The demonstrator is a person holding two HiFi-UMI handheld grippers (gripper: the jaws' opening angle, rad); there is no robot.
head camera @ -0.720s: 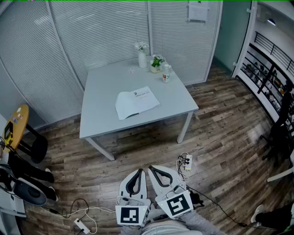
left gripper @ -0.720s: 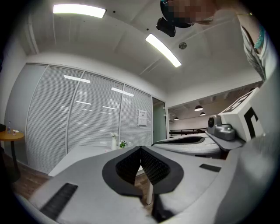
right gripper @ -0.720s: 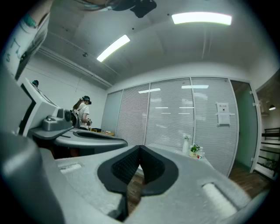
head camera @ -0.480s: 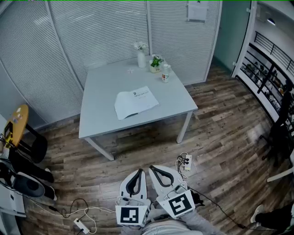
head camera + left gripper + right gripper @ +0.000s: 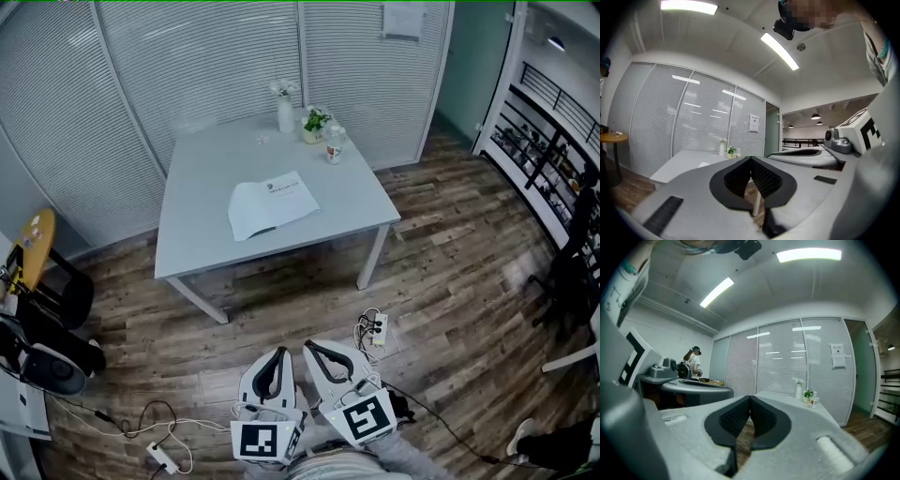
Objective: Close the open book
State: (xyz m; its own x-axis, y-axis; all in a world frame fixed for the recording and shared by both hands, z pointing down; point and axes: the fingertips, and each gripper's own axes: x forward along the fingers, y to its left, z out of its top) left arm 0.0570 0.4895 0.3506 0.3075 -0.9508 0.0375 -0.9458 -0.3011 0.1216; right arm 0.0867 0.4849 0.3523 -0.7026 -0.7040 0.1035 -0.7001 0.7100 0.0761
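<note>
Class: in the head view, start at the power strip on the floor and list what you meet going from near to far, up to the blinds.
power strip → table → open book → bottle → potted plant → white vase → blinds

Book (image 5: 272, 204) lies at centre of table (image 5: 197, 178). Vase (image 5: 285, 114), plant (image 5: 314, 124) and bottle (image 5: 333, 148) stand along the table's far edge.

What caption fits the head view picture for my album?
Both shut, the left gripper and right gripper hang far from the open book on the grey table.
</note>
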